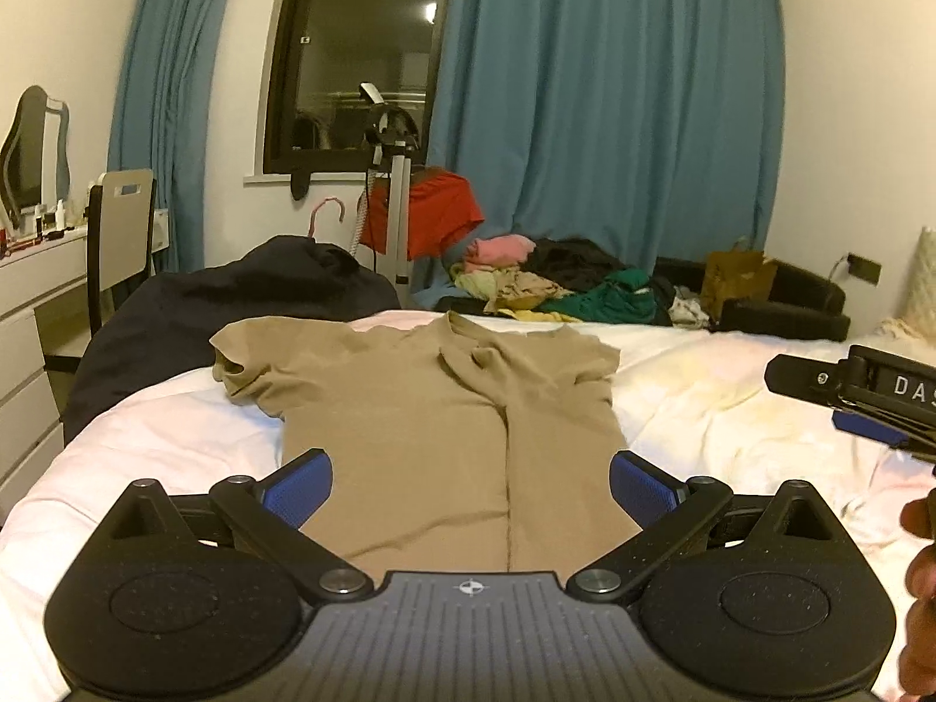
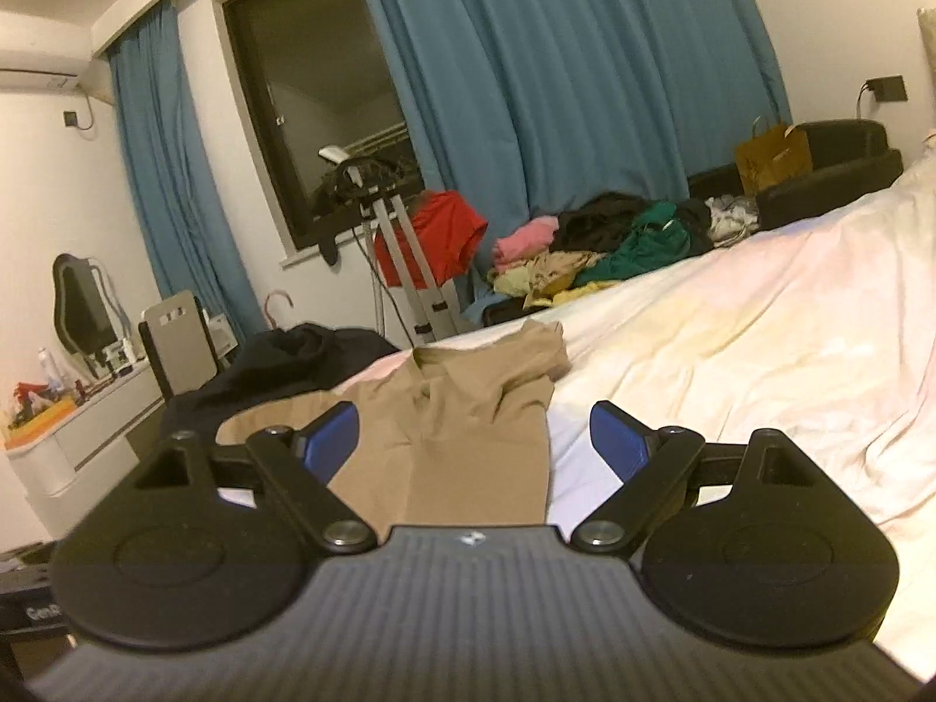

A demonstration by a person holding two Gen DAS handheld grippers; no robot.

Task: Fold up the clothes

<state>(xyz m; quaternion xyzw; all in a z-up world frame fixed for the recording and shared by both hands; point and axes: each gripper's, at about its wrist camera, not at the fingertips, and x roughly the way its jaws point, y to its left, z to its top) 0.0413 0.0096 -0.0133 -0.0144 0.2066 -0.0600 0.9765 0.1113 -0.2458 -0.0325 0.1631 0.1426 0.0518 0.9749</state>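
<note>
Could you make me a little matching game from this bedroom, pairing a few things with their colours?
Things:
1. T-shirt spread on the bed
2. Curtains
3. Bedsheet
4. Garment hanging by the window

Colours:
A. red
B. white
C. tan
D. blue

Pairs: 1-C, 2-D, 3-B, 4-A

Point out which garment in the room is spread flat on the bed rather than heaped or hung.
The tan T-shirt lies flat on the white bed. The mixed clothes pile beyond the bed is heaped, and the red top hangs by the window.
</note>
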